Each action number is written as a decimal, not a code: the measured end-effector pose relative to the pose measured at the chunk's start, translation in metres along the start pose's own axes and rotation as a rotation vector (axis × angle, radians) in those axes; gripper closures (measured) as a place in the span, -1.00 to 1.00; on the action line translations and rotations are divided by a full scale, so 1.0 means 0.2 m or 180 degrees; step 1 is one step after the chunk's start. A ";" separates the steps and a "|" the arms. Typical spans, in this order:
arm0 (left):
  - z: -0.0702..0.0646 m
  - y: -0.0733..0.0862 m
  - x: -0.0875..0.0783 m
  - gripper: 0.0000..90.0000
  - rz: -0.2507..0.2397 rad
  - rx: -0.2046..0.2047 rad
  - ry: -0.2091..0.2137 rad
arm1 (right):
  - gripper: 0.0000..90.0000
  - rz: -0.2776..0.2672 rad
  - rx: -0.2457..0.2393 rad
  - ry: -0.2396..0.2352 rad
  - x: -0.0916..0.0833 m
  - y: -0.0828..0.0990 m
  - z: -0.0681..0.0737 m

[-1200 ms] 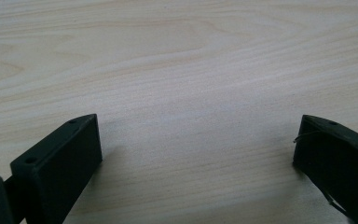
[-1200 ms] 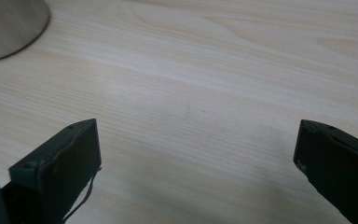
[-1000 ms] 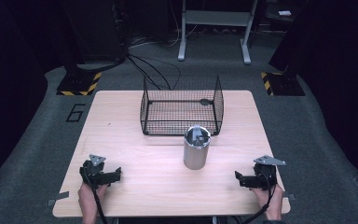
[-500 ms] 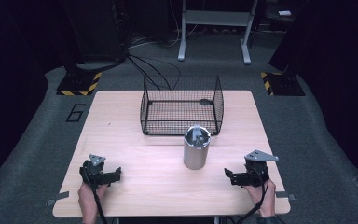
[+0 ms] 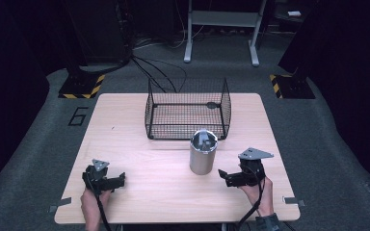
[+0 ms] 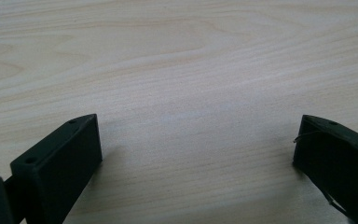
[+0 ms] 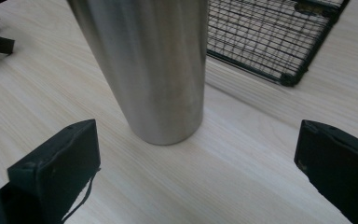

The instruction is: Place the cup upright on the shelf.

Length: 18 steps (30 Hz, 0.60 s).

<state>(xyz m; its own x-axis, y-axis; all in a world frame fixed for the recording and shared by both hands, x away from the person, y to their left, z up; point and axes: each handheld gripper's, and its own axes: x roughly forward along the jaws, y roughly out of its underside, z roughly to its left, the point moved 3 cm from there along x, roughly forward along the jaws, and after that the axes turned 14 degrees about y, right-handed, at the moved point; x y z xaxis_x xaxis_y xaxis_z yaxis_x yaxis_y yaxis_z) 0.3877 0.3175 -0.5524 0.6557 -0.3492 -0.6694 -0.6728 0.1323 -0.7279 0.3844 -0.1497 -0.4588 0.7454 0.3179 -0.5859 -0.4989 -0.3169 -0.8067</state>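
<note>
A light wooden table [image 5: 139,144] stands on a grey carpeted floor, seen from the high view; toward its far middle sits a black wire basket [image 5: 188,115], open at the top, with a small dark object [image 5: 213,104] lying on its mesh floor near the far right corner, too small to identify. Just in front of the basket's near right corner stands a brushed steel cylinder [image 5: 203,152], upright on the bare wood and apart from the basket; its top is shiny and reflective, and whether it is closed or open cannot be told.

The right gripper [image 5: 223,174] is held low over the table just to the right of the cylinder, its jaws pointing left toward the cylinder's base; a grey three-cornered plate tops it and the hand [image 5: 257,189] holds it from behind. In the right gripper view the jaws stand wide apart with nothing between them; the cylinder [image 7: 144,65] rises close ahead, slightly left of the middle of the gap, not touched by either jaw; a corner of the basket [image 7: 275,42] shows behind it to the right.

The left gripper [image 5: 122,177] rests near the table's near left edge, well apart from the cylinder, its jaws pointing right; in the left gripper view the jaws are spread wide over bare wood grain [image 6: 182,84], released and holding nothing.
</note>
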 end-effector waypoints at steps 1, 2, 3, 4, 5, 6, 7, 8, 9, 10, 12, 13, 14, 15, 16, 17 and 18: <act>0.00 0.00 0.00 -0.99 0.0002 0.0002 0.0001 | -1.00 -0.0019 -0.0039 -0.0010 0.01 -0.02 0.02; 0.00 0.00 0.00 -0.99 0.0005 0.0006 0.0000 | -1.00 -0.0010 -0.0054 -0.0032 0.01 -0.03 0.03; 0.00 0.00 0.00 -0.99 0.0003 0.0004 -0.0002 | -1.00 -0.0010 -0.0054 -0.0032 0.01 -0.03 0.03; 0.00 0.00 0.00 -0.99 0.0006 0.0005 -0.0002 | -1.00 -0.0035 -0.0062 -0.0033 0.01 -0.04 0.03; 0.00 0.00 0.00 -0.99 0.0002 0.0000 -0.0001 | -1.00 -0.0032 -0.0087 -0.0057 0.02 -0.05 0.04; 0.00 0.00 0.00 -0.99 0.0002 0.0002 0.0001 | -1.00 -0.0044 -0.0106 -0.0062 0.02 -0.07 0.06; 0.00 0.00 0.00 -0.99 0.0006 0.0006 0.0001 | -1.00 -0.0044 -0.0106 -0.0062 0.02 -0.07 0.06; 0.00 0.00 0.00 -0.99 0.0003 0.0003 0.0001 | -1.00 -0.0062 -0.0131 -0.0086 0.02 -0.08 0.07; 0.00 0.00 0.00 -0.99 0.0004 0.0004 0.0001 | -1.00 -0.0074 -0.0153 -0.0095 0.03 -0.10 0.08; 0.00 0.00 0.00 -0.99 0.0004 0.0004 0.0001 | -1.00 -0.0083 -0.0158 -0.0099 0.03 -0.10 0.08; 0.00 0.00 0.00 -0.99 0.0008 0.0009 -0.0003 | -1.00 -0.0130 -0.0205 -0.0122 0.04 -0.13 0.11; 0.00 0.00 0.00 -0.99 0.0003 0.0003 0.0000 | -1.00 -0.0130 -0.0205 -0.0122 0.04 -0.13 0.11; 0.00 0.00 0.00 -0.99 0.0004 0.0004 0.0001 | -1.00 -0.0116 -0.0227 -0.0137 0.04 -0.14 0.12; 0.00 0.00 0.00 -0.99 0.0004 0.0004 0.0001 | -1.00 -0.0122 -0.0220 -0.0128 0.05 -0.15 0.12; 0.00 0.00 0.00 -0.99 0.0004 0.0004 0.0001 | -1.00 -0.0115 -0.0208 -0.0139 0.05 -0.16 0.13; 0.00 0.00 0.00 -0.99 0.0004 0.0005 0.0001 | -1.00 -0.0130 -0.0236 -0.0147 0.06 -0.17 0.13; 0.00 0.00 0.00 -0.99 0.0004 0.0006 -0.0001 | -1.00 -0.0129 -0.0234 -0.0153 0.07 -0.18 0.13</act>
<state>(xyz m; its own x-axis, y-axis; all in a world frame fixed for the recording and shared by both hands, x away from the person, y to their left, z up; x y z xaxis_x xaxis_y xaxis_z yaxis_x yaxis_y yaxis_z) 0.3876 0.3176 -0.5524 0.6549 -0.3487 -0.6705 -0.6730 0.1345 -0.7273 0.4004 -0.1105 -0.4407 0.7414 0.3737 -0.5573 -0.4335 -0.3672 -0.8229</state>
